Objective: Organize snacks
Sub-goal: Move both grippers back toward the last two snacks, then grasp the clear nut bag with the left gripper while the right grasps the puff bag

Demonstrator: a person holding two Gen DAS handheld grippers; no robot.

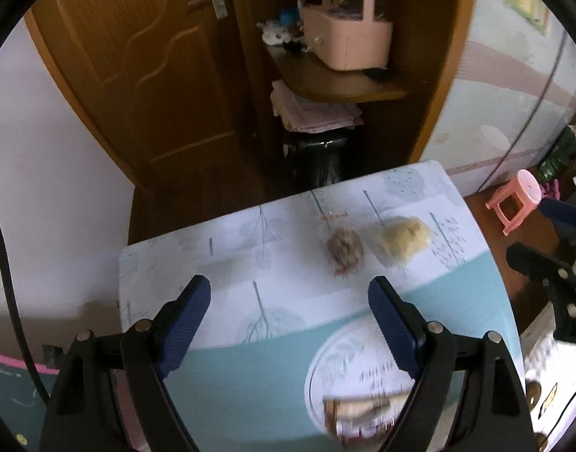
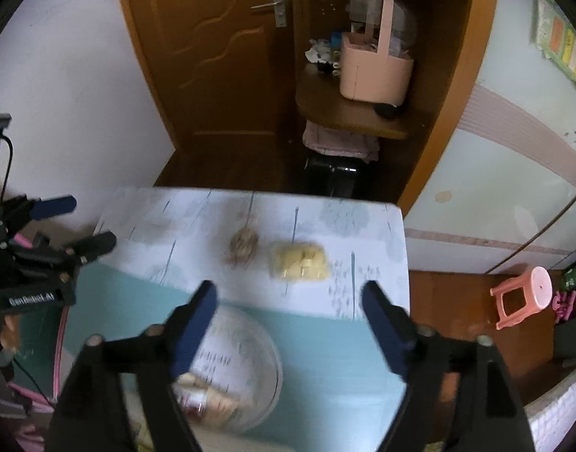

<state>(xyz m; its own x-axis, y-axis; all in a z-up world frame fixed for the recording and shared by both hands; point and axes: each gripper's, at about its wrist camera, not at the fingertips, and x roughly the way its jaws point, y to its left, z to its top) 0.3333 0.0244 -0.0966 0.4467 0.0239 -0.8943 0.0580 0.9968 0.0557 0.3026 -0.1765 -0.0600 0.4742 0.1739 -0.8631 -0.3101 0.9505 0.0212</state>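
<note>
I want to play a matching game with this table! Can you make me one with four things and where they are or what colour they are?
1. yellow snack bag
2. brown snack bag
3. clear plate
4. stool

a. pink, on the floor
b. holds a snack packet
c. nearest the table's right edge
d. left of the yellow bag

Pairs: 1-c, 2-d, 3-b, 4-a

Blur and cut-offs at the frame edges

The plate point(image 1: 318, 369) on the desk point(image 1: 250, 376) is smeared by motion; the packets point(image 1: 363, 412) on it, at lower right of the left view and lower left of the right view, are partly hidden behind a hand-held gripper finger, their print unreadable. The brown snack bag point(image 2: 243, 245) is too blurred to identify.
</note>
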